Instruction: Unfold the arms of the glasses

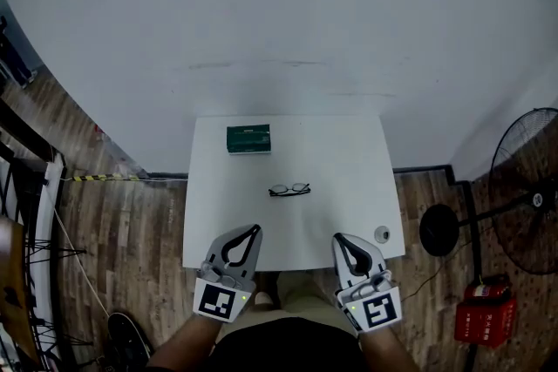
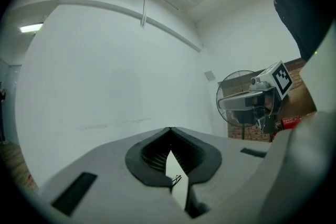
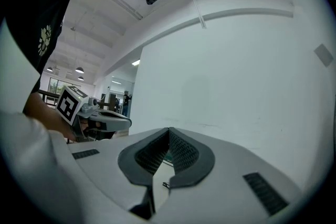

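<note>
While the left gripper point(image 1: 253, 231) and right gripper point(image 1: 340, 240) hover at the table's point(image 1: 349, 161) near edge, both with jaws closed on nothing, the glasses point(image 1: 289, 189) lie mid-table ahead and between them. Their long axis runs left to right, and the left gripper looks slightly nearer. Bare tabletop surrounds them; the green box point(image 1: 248, 138) sits well beyond, near the far edge.

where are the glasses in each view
Head view: glasses lie at the middle of the white table.
Left gripper view: small, low centre, seen through the gap between the jaws.
Right gripper view: a dark speck, low centre, through its own jaw gap.
Shared landmark: the white table.
</note>
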A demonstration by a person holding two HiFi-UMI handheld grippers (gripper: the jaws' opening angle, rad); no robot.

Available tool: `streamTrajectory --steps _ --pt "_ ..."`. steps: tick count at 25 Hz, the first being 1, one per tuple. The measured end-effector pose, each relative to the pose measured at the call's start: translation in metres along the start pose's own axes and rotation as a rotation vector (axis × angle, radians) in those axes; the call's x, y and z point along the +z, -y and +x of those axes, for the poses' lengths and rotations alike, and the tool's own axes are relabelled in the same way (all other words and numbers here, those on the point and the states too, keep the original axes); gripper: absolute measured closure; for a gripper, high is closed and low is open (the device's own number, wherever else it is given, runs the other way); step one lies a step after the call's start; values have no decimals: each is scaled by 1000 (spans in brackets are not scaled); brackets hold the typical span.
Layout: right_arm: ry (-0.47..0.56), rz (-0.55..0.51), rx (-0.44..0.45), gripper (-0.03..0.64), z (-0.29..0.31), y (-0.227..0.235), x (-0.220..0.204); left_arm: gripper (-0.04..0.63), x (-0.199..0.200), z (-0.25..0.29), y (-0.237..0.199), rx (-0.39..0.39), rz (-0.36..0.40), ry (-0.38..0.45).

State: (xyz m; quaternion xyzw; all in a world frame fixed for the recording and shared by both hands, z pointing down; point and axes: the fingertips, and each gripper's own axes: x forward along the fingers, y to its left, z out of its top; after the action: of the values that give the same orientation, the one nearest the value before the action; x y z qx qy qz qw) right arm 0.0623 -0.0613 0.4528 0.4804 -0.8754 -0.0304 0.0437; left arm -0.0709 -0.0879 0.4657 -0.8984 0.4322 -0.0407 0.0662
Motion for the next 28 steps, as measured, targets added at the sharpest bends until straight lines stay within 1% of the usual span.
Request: streamTrajectory --steps 3,6,12,16,20,25,28 --pt "-5 27 -2 617 4 10 -6 589 -4 9 4 -16 22 -43" --pt "-5 44 -4 617 12 26 -9 589 -9 24 3 -16 13 -93" --pt "-13 49 13 617 32 40 -15 589 -17 49 -10 -18 29 -91" --pt "-30 57 19 617 42 49 -21 589 -29 62 -14 -30 48 -125" --pt "-50 69 21 617 54 60 -29 589 -51 79 -17 -48 68 -191" --pt "-80 67 25 617 69 74 -42 589 -90 103 -15 -82 71 -291" --pt "-102 71 37 617 77 80 -47 589 -121 115 -12 -104 122 -326"
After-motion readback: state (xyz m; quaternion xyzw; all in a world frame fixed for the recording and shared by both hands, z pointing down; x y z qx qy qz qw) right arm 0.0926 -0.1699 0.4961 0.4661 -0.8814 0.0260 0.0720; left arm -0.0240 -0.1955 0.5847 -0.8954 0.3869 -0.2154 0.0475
